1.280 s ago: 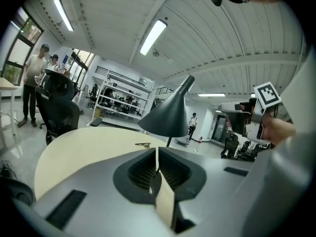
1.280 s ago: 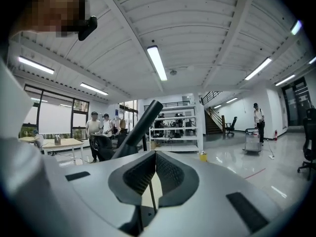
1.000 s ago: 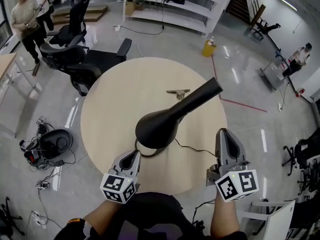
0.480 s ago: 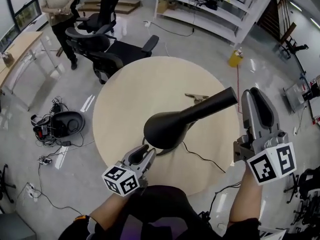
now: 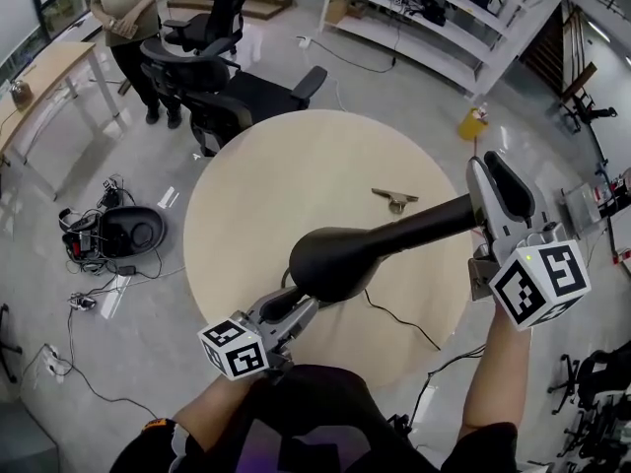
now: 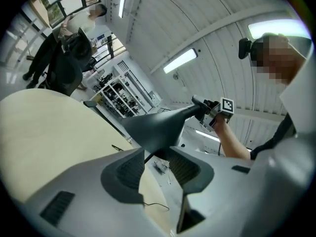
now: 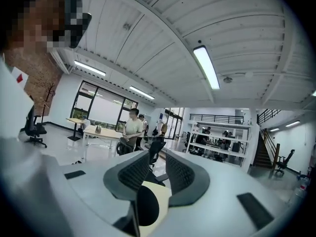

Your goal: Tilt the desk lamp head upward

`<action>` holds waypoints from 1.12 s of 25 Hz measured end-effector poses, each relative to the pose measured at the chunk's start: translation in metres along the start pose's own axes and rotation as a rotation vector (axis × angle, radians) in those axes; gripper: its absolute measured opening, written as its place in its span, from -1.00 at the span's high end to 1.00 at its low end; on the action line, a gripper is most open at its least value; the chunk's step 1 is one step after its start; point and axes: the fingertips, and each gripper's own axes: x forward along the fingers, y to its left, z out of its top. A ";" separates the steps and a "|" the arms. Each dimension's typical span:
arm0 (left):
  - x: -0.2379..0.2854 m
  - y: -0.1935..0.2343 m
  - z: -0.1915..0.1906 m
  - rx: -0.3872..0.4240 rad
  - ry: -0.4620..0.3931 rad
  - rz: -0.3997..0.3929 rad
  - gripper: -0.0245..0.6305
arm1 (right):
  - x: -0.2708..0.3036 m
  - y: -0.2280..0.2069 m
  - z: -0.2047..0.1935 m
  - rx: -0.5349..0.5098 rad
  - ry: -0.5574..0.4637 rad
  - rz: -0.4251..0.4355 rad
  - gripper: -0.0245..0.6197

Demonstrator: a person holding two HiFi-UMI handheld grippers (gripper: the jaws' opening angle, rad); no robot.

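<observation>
Table (image 5: 286, 185), round and pale wood, fills the middle of a big workshop with a glossy grey floor (image 5: 414, 82). Black chairs (image 5: 237, 92) and a person (image 5: 128, 18) stand beyond it, white shelves (image 5: 434, 28) farther back, and a tangle of gear (image 5: 113, 239) lies on the floor at left. The lamp (image 5: 340, 259) stands on the table's near part. It is matte black, its cone head wide at the near end and narrowing to a thin end at right. The left claw (image 5: 296, 308) sits under the wide end. Its jaws have just been opening, pads clear of the thin stem between them. The right claw (image 5: 490, 166) has its jaws apart, and the thin end meets them from the left, unpinched.
</observation>
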 end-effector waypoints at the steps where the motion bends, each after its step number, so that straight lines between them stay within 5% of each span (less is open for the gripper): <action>1: 0.001 0.001 0.001 0.001 0.007 -0.005 0.37 | 0.002 0.000 -0.003 0.008 0.005 0.001 0.65; 17: 0.005 0.015 0.006 -0.039 0.047 -0.085 0.38 | 0.017 0.001 -0.019 0.055 0.055 0.031 0.66; 28: -0.022 -0.005 0.050 0.076 -0.031 -0.083 0.44 | 0.002 -0.021 -0.035 0.172 0.040 -0.033 0.66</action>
